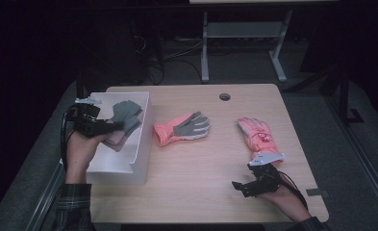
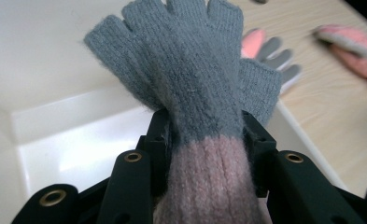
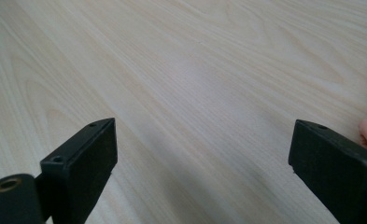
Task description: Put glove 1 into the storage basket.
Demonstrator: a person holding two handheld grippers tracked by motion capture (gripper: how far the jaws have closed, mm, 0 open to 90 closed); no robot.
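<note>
Over the white rectangular plastic bin (image 1: 141, 144), left gripper (image 1: 110, 127) clamps a grey-and-pink knitted fingerless glove (image 2: 195, 88), not yet dropped. Right gripper (image 1: 239, 186) idles, jaws spread and empty. Two pink-and-grey padded gloves (image 1: 182, 128) (image 1: 258, 134) lie unsorted on the table, likely next.

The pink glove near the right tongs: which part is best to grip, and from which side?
Probably the cuff end of the pink glove. It lies flat, fingers pointing away from the person, cuff toward the right tongs, which are open over bare table. Come from the near side, low, and pinch the cuff edge.

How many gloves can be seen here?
3: a grey-and-pink knit glove in the left claw above the white bin, two pink gloves on the table.
</note>
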